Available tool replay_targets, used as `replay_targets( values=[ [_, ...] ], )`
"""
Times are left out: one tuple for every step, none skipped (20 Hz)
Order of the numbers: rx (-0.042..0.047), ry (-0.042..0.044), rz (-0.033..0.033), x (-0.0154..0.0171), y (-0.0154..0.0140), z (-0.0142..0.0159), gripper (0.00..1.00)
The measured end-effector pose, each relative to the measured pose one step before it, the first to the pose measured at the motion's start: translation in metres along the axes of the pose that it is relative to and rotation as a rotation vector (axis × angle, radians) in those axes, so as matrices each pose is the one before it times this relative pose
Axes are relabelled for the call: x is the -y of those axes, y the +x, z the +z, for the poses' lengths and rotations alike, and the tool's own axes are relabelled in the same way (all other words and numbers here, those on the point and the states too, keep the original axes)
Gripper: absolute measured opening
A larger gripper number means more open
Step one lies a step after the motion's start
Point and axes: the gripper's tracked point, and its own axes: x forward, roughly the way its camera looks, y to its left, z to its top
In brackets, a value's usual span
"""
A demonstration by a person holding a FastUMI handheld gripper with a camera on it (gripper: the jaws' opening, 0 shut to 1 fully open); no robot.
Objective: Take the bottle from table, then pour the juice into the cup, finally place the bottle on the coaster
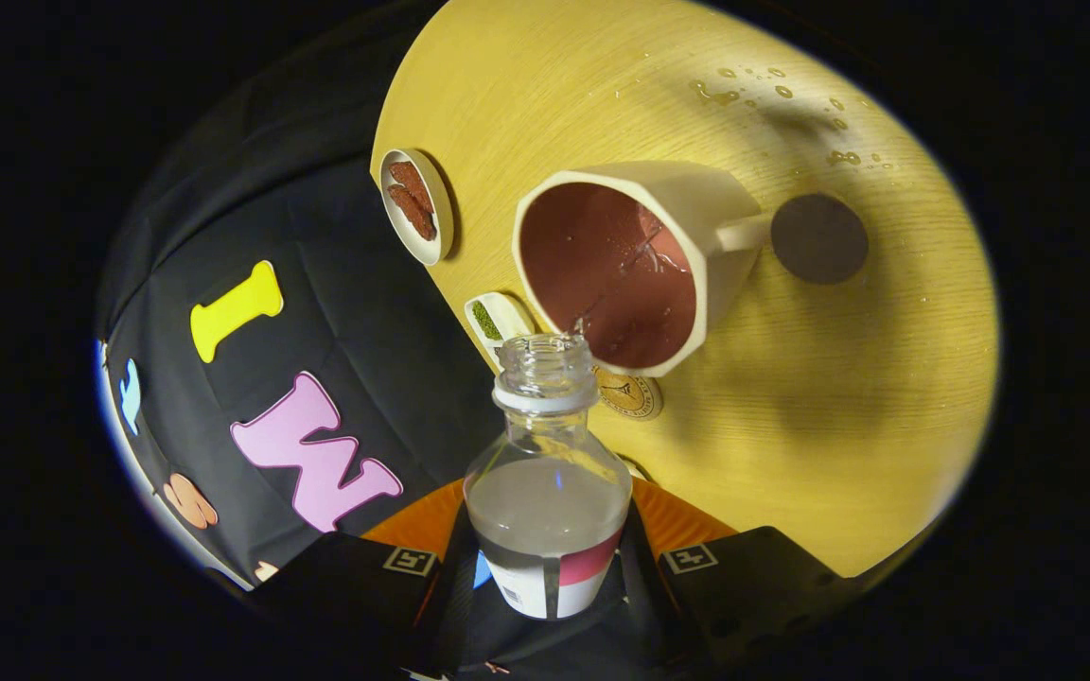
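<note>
The bench [791,454], a pale wood round, is taking up the right and upper part of the frame, with spilled drops sitting near its top edge. The cup [635,270], at centre and just beyond the bottle's mouth, is showing its brown inside, wet with liquid. The dark round coaster [819,238] is lying right of the cup's handle. The bottle [548,473], at bottom centre, is sitting clamped in the tool [550,567], both fingers pressing its labelled lower body. It is looking light, thin-walled and squeezable (part full, cap off), so the labelled middle is seeming the safest hold. Two small dishes are resting at the bench's left edge.
</note>
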Motion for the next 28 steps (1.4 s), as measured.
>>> replay_targets(
  values=[
    [-0.00346,0.01639,-0.00221,-0.0015,0.00083,0.00031,0.71],
    [-0.00289,0.01679,-0.00109,-0.00156,-0.00038,-0.00023,0.71],
    [-0.00493,0.01483,-0.00618,0.00008,0.00047,-0.00057,0.71],
    [-0.00409,0.00665,-0.01081,0.00135,0.00063,-0.00018,0.71],
    [-0.00264,0.00787,-0.00068,-0.00011,0.0004,0.00098,0.71],
    [-0.00421,0.01661,0.00323,-0.00202,-0.0006,-0.00048,0.71],
    [-0.00036,0.02088,0.0048,-0.00146,-0.00106,0.00084,0.71],
    [0.00094,0.02015,0.0064,-0.00096,-0.00063,0.00065,0.72],
    [0.00058,0.01949,0.00126,-0.00061,-0.00065,0.00082,0.71],
    [0.00319,0.02105,0.00162,-0.00079,-0.0002,0.00077,0.71],
    [0.00017,0.0272,0.00477,-0.00159,0.00015,0.00153,0.71],
    [-0.00007,0.02985,0.00651,-0.0023,-0.00006,0.00133,0.71],
    [0.00175,0.02424,0.00534,-0.00139,0.0,0.00214,0.71],
    [-0.0015,0.0149,0.00087,-0.00172,-0.00106,0.00047,0.71],
    [-0.00401,0.00958,-0.00034,-0.00129,-0.00186,0.00044,0.71],
    [-0.00444,0.01164,-0.00201,-0.00056,-0.00008,0.00008,0.71],
    [-0.00773,0.0106,-0.00987,0.0004,0.00004,-0.00033,0.71],
    [-0.0084,0.00846,-0.01257,0.00066,0.00067,-0.00174,0.71],
    [-0.01085,0.00579,-0.01231,0.00104,-0.00058,-0.00168,0.71],
    [-0.00843,0.00491,-0.00352,0.00036,-0.00092,-0.00174,0.71],
    [-0.00703,0.00886,-0.00067,-0.00059,-0.00082,-0.0012,0.71],
    [-0.00401,0.00676,0.00131,-0.00145,-0.00101,0.00099,0.71],
    [-0.00192,0.00843,0.0041,-0.00203,-0.00166,0.00053,0.71],
    [-0.00463,0.01315,0.00247,-0.00211,-0.00196,-0.00109,0.71],
    [-0.00416,0.01706,0.0044,-0.00298,-0.00186,0.00024,0.71],
    [-0.00149,0.01653,0.00449,-0.00238,-0.00015,0.00025,0.71],
    [-0.00022,0.01235,-0.00521,-0.00102,-0.00081,0.00039,0.71],
    [-0.00225,0.00588,-0.00743,-0.00149,-0.0016,-0.00038,0.71]
  ],
)
